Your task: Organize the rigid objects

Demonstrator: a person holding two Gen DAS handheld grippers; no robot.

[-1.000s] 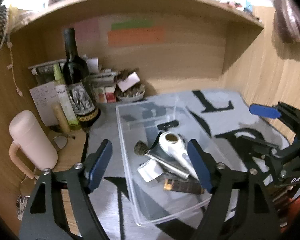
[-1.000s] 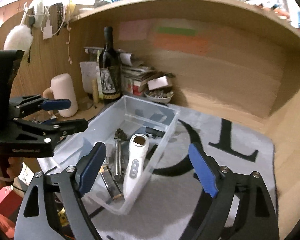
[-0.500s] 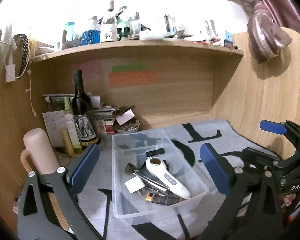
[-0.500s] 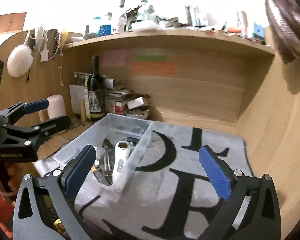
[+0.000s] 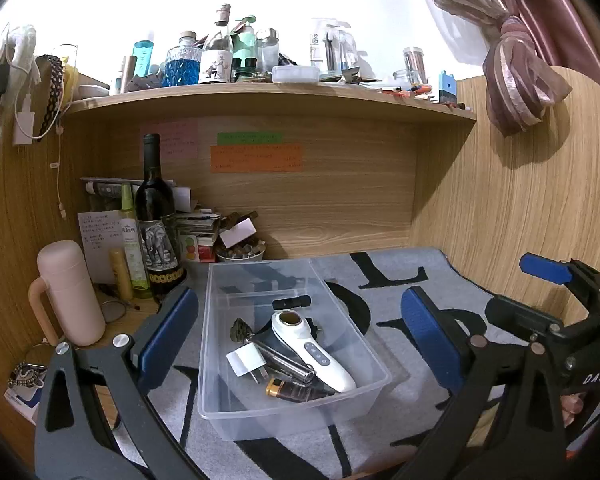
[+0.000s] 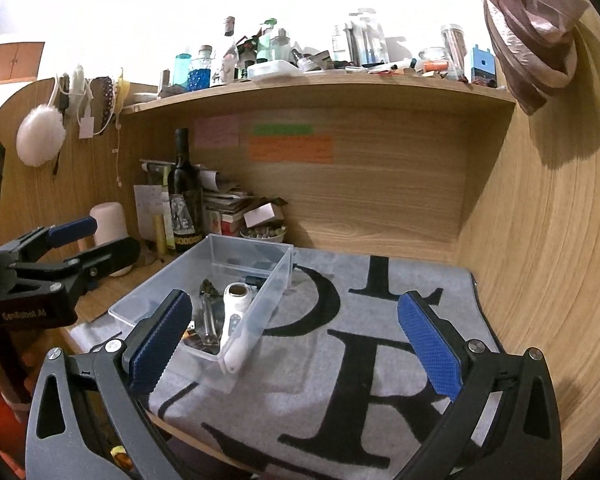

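Bin: a clear plastic bin [image 5: 220, 344] sits on my grey mat with black letters [image 5: 400, 280], toward the mat's left side, just in front of the wine bottle [image 5: 156, 216] and the small bowl [image 5: 240, 254].
Contents: a white handheld device [image 5: 312, 352] lies diagonally across the middle, its round opening toward the back wall; a white plug adapter [image 5: 246, 362] lies beside it, with a metal tool [image 5: 284, 362] between them; a small black cylinder [image 5: 292, 302] lies behind; a dark tube with a gold end [image 5: 296, 390] lies at the front wall.
My left gripper [image 5: 296, 332]: jaws wide apart, holding nothing, with the bin framed between the blue pads.
My right gripper [image 6: 296, 344]: jaws wide apart, holding nothing, above the mat to the right of the bin.
Since a second ago: I have drawn both grippers back and tilted up; the bin looks smaller and farther off, and the cluttered top shelf [image 5: 260, 90] now shows in full. The bin's contents lie as they did.
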